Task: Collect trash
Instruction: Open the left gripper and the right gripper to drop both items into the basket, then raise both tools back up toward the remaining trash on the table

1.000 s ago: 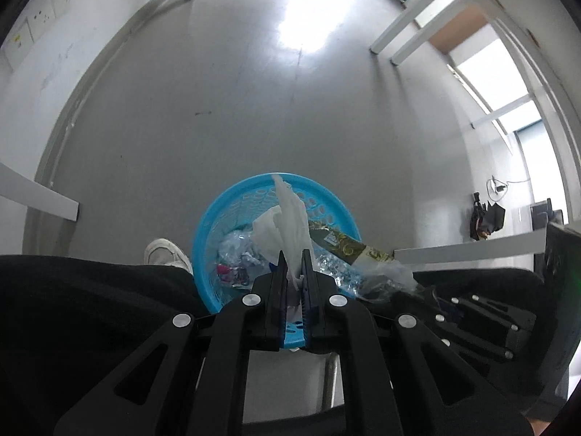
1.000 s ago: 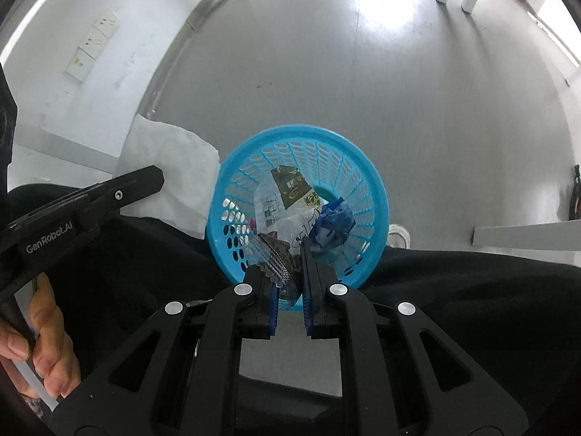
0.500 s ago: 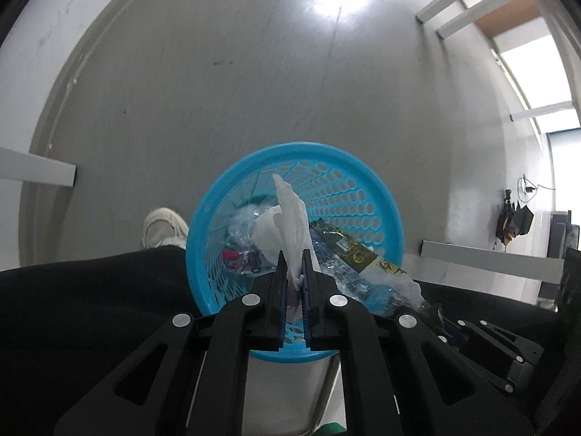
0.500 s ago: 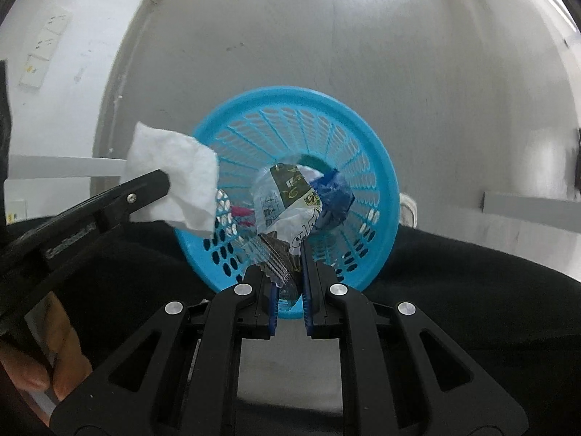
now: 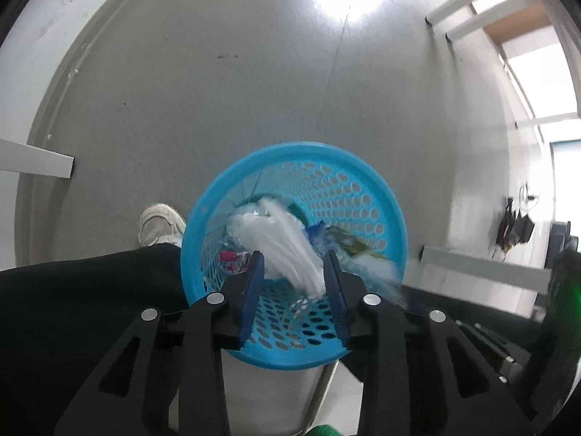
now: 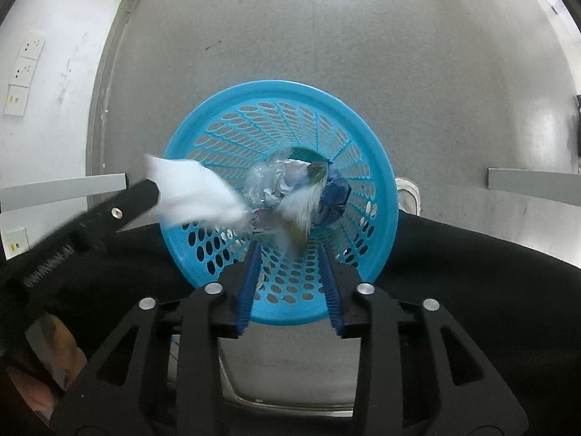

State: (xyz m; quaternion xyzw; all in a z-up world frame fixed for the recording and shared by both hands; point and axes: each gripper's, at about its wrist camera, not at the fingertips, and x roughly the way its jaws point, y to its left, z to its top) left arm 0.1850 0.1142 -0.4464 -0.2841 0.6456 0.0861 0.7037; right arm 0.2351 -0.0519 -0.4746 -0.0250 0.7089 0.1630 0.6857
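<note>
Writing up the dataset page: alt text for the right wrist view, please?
Right tongs, open, point down over a blue perforated basket of trash on a grey floor; a blurred wrapper is falling in, just released. At left, the left tongs let go of a white tissue over the rim.

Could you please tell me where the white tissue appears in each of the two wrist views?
Left wrist: the white tissue lies low in the centre, blurred, between the open left gripper fingers, over the basket.
Right wrist: the tissue is left of centre, at the left gripper's tip, crossing the basket's rim.
Shared landmark: the blue basket.
</note>
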